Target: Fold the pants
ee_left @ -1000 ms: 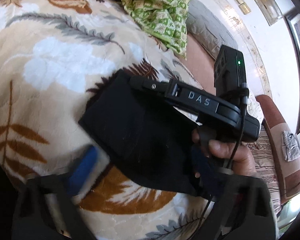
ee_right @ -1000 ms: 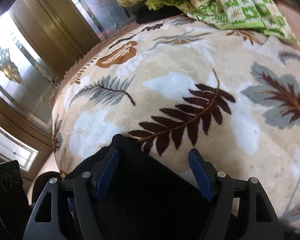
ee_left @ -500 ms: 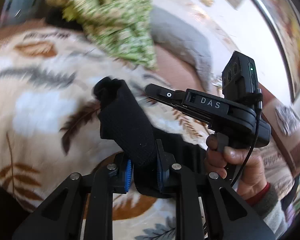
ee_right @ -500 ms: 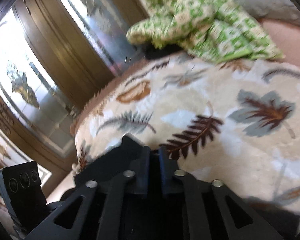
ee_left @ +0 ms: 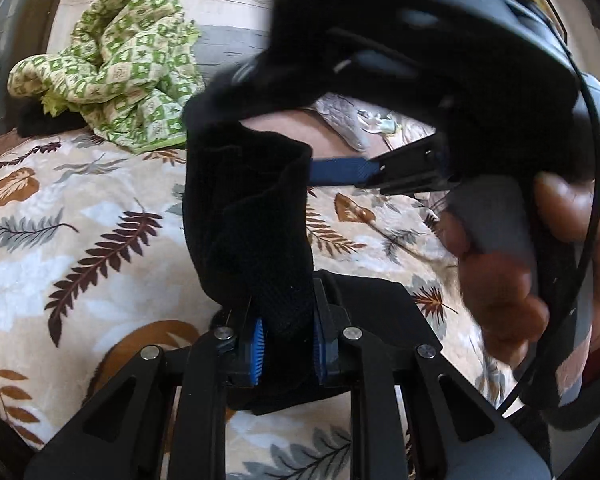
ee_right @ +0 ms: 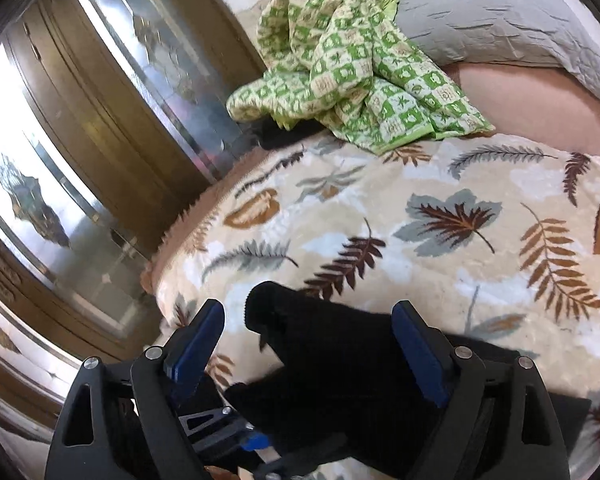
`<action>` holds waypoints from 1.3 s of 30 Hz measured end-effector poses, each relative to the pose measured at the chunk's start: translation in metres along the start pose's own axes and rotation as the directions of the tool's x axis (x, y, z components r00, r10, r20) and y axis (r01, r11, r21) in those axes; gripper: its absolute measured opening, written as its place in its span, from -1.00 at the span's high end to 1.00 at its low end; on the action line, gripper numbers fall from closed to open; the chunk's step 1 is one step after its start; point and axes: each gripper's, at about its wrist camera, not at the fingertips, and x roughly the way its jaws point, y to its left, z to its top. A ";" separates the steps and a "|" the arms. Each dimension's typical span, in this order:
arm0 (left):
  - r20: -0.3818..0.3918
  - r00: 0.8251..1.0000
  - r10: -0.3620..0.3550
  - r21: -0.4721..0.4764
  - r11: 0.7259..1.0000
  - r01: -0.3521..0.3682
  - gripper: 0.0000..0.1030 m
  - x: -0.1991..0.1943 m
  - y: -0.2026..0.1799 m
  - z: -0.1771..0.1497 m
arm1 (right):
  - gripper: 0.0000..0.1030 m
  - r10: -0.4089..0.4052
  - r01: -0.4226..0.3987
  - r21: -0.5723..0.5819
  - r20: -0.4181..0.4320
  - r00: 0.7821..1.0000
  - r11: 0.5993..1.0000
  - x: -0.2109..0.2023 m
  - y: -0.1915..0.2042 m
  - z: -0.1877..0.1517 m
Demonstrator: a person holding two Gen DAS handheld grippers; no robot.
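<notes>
The black pants (ee_left: 252, 216) are lifted off the leaf-patterned blanket (ee_left: 80, 240). My left gripper (ee_left: 288, 346) is shut on a thick fold of them near the bottom middle of the left wrist view. The cloth rises from its jaws and bends over. My right gripper (ee_right: 316, 344) is open, its blue pads (ee_right: 416, 350) standing wide on either side of the black cloth (ee_right: 332, 360) without pinching it. In the left wrist view the right gripper's body (ee_left: 440, 40) looms close at upper right, held by a hand (ee_left: 512, 264).
A crumpled green-and-cream checked cloth (ee_right: 348, 68) lies at the far end of the bed, next to a grey pillow (ee_right: 484, 20). A wooden wardrobe with mirrored doors (ee_right: 60, 160) stands beside the bed's left edge.
My right gripper has opened and let go of the pants. My left gripper stays shut on the fold and has lifted it higher. The right gripper has come much closer to the left one.
</notes>
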 end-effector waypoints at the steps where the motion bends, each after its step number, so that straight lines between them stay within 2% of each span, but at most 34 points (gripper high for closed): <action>1: 0.001 1.000 0.003 0.006 1.000 -0.003 0.68 -0.001 -0.002 -0.001 | -0.69 -0.024 0.024 -0.002 -0.016 1.000 1.000 0.003 -0.001 -0.004; 2: 0.000 1.000 0.005 0.010 1.000 -0.005 0.68 0.000 -0.003 -0.001 | -0.55 -0.058 0.058 -0.010 -0.025 0.998 0.998 0.006 -0.003 -0.007; 3: -0.005 1.000 0.006 0.013 1.000 -0.006 0.68 0.000 -0.004 -0.001 | -0.09 -0.087 0.087 -0.025 -0.019 0.996 0.996 0.007 -0.006 -0.012; 4: -0.013 1.000 0.002 0.010 1.000 -0.002 0.68 0.001 -0.003 -0.001 | 0.22 -0.088 0.088 -0.028 -0.009 0.996 0.996 0.005 -0.008 -0.016; 5: -0.016 1.000 -0.003 0.006 1.000 0.003 0.68 0.002 -0.003 -0.001 | 0.68 -0.094 0.094 -0.014 0.006 0.996 0.995 0.002 -0.013 -0.019; 11: 0.003 0.997 -0.074 0.044 0.996 0.074 0.68 -0.003 -0.027 0.010 | 0.70 -0.084 0.080 0.033 0.128 0.988 0.996 -0.043 -0.034 -0.030; 15: -0.030 0.990 -0.138 0.047 0.989 0.139 0.68 0.010 -0.047 0.014 | 0.71 -0.107 0.090 0.097 0.183 0.977 0.991 -0.072 -0.059 -0.037; 19: -0.079 0.982 -0.171 0.065 0.982 0.176 0.68 0.028 -0.067 0.007 | 0.71 -0.149 0.110 0.188 0.204 0.968 0.976 -0.091 -0.096 -0.057; 21: -0.130 0.972 -0.197 0.057 0.977 0.206 0.62 0.040 -0.075 0.003 | 0.72 -0.180 0.133 0.226 0.200 0.963 0.965 -0.094 -0.113 -0.066; 24: -0.197 0.949 -0.247 0.026 0.966 0.257 0.34 0.049 -0.078 -0.005 | 0.75 -0.251 0.193 0.304 0.166 0.954 0.933 -0.092 -0.149 -0.087; 25: -0.211 0.946 -0.245 0.027 0.966 0.256 0.22 0.048 -0.076 -0.007 | 0.75 -0.276 0.217 0.327 0.146 0.950 0.920 -0.089 -0.160 -0.093; 27: -0.214 0.949 -0.231 0.039 0.969 0.244 0.14 0.043 -0.070 -0.008 | 0.76 -0.298 0.238 0.385 0.103 0.949 0.891 -0.080 -0.187 -0.108; 30: -0.197 0.964 -0.181 0.047 0.980 0.194 -0.03 0.037 -0.048 -0.005 | 0.72 -0.286 0.232 0.448 0.057 0.956 0.863 -0.062 -0.219 -0.128; 32: -0.186 0.974 -0.127 0.053 0.989 0.139 -0.08 0.036 -0.032 -0.003 | 0.62 -0.278 0.209 0.501 0.065 0.959 0.840 -0.059 -0.231 -0.138; 33: -0.185 0.978 -0.097 0.049 0.993 0.108 -0.08 0.039 -0.023 0.000 | 0.56 -0.263 0.175 0.527 0.096 0.960 0.831 -0.063 -0.233 -0.142; 34: -0.184 0.980 -0.070 0.043 0.996 0.079 -0.08 0.042 -0.015 0.001 | 0.51 -0.269 0.166 0.542 0.115 0.956 0.824 -0.070 -0.233 -0.146; 36: -0.198 0.980 -0.023 0.032 0.999 0.030 -0.08 0.051 -0.003 0.000 | 0.15 -0.322 0.203 0.547 0.129 0.938 0.812 -0.088 -0.227 -0.149; 39: -0.214 0.977 -0.003 0.039 0.999 0.011 -0.08 0.064 0.000 -0.004 | 0.07 -0.374 0.248 0.518 0.154 0.914 0.819 -0.113 -0.209 -0.154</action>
